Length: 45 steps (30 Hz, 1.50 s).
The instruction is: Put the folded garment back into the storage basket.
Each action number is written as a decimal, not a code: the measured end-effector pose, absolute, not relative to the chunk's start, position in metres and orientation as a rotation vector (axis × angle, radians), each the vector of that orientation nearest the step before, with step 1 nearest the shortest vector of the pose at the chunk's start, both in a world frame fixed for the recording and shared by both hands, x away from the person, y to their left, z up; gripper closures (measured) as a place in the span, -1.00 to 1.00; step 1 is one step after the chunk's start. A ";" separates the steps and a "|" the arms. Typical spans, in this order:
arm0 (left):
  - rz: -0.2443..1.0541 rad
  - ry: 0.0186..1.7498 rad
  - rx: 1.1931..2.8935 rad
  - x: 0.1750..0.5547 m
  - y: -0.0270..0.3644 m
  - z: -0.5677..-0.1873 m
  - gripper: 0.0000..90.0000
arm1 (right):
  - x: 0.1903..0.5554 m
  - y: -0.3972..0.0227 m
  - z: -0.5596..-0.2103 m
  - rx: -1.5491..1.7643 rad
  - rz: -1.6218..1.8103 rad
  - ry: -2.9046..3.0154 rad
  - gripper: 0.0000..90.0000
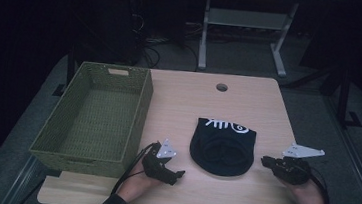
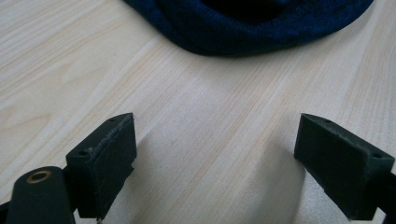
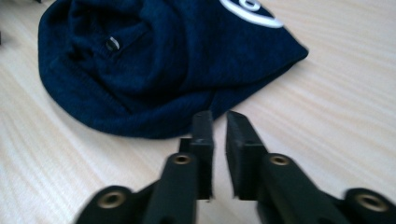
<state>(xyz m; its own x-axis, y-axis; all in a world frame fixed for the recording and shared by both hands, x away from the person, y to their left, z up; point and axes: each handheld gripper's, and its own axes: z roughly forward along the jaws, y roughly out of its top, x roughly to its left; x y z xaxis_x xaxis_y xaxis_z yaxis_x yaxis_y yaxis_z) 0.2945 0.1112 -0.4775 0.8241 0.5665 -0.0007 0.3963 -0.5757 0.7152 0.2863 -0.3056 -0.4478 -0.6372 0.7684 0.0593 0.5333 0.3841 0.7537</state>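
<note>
A dark knit cap [image 1: 222, 146] lies at the centre of the surface [image 1: 249, 101], the green basket [image 1: 94, 119] at left empty, left gripper [image 1: 178, 174] spread apart, right gripper [image 3: 219, 122] nearly together on nothing: packing apparently not yet begun.

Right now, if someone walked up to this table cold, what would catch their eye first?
Probably the dark blue knit hat with white lettering, lying in the middle of the pale wooden table. Next, the green woven basket at the table's left edge. The left gripper stands open near the hat; the right gripper has nearly shut, gripping nothing.
</note>
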 end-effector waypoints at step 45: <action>0.295 0.704 2.252 0.295 0.111 -0.477 -0.73 | 0.396 -0.281 -0.436 1.175 1.150 2.325 1.00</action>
